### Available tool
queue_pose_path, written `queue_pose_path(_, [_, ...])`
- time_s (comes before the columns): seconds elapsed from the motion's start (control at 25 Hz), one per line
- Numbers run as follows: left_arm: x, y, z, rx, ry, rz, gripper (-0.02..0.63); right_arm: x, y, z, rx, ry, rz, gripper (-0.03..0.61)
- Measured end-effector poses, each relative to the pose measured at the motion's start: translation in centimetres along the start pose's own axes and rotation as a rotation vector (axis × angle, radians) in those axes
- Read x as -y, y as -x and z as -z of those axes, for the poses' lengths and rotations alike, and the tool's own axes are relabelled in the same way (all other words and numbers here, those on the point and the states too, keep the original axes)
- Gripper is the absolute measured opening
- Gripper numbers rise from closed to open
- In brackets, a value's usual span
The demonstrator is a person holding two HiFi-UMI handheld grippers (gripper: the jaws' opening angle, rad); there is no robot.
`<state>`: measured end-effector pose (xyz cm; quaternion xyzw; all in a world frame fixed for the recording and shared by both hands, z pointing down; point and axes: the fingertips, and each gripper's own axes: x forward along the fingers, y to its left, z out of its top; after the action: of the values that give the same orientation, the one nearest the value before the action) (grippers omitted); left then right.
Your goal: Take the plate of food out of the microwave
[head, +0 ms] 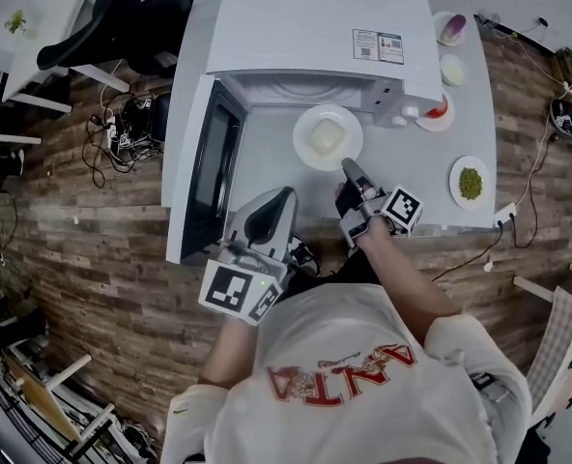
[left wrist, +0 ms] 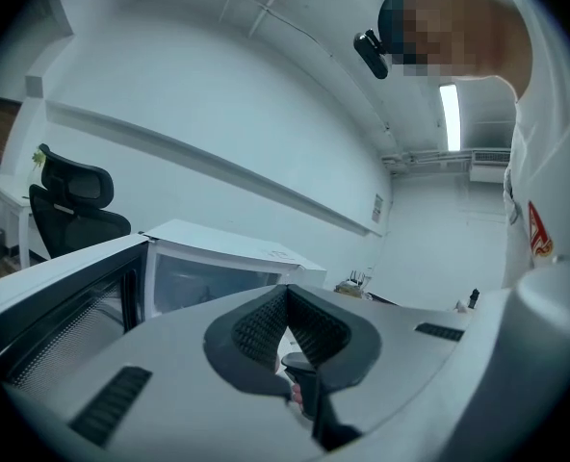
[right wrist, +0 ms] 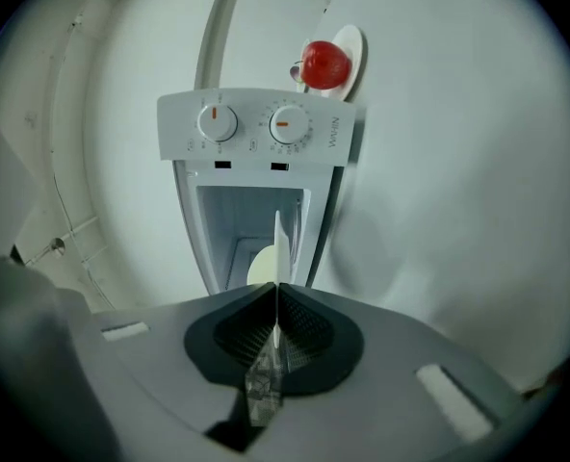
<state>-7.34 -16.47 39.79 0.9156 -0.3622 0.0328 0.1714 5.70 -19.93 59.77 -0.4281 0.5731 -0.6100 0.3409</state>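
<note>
Already outside the oven, the plate (head: 307, 151) sits over the white table (head: 267, 153) just in front of the microwave (head: 305, 17), with a pale lump of food (head: 327, 139) at its middle; whether it rests on the table or is lifted clear of it cannot be told; the right gripper (head: 348, 166) reaches in from the near side and its jaws are pressed together on the plate's near rim, which shows edge-on as a thin white line between the pads in the right gripper view; beyond it that view shows the empty cavity, the two knobs (right wrist: 217, 121) of the control panel and a red fruit (right wrist: 324, 64) on a small dish; the microwave door (head: 209, 167) stands swung wide to the left; the left gripper (head: 284, 194) hovers close by the door's free edge, apart from the plate, its jaws a little spread with nothing between them; on the right part of the table, well apart from the plate of food, lies a dish of green food (head: 470, 182)
</note>
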Motion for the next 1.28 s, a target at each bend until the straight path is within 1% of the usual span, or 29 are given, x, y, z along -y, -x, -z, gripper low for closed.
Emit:
queue_pose_path(0.2, [2.1, -1.2, 0.4, -0.025, -0.019, 0.075, 0.007, 1.5, 4.0, -0.1, 0.046, -0.014, 0.019, 0.011])
queue_pose_path(0.32, [3.7, -2.1, 1.1, -0.044, -0.024, 0.121, 0.006, 2.9, 6.8, -0.8, 0.089, -0.025, 0.036, 0.011])
queue_pose_path(0.6, [7.5, -4.5, 2.6, -0.089, -0.044, 0.229, 0.006, 6.1, 13.4, -4.4, 0.239, -0.054, 0.088, 0.011])
queue_pose_path(0.76, [9.4, -5.5, 3.1, -0.111, -0.052, 0.274, 0.006, 7.4, 16.1, -6.9, 0.321, -0.069, 0.106, 0.011])
queue_pose_path(1.0, [10.9, -6.5, 3.8, -0.137, -0.063, 0.299, 0.006, 9.0, 17.8, -10.1, 0.389, -0.079, 0.127, 0.012])
queue_pose_path(1.16, [10.9, -6.9, 3.9, -0.142, -0.06, 0.289, 0.007, 9.7, 17.8, -11.0, 0.398, -0.093, 0.132, 0.012])
queue_pose_path(1.28, [10.5, -7.1, 3.9, -0.144, -0.056, 0.274, 0.006, 9.8, 17.5, -11.4, 0.385, -0.088, 0.151, 0.012])
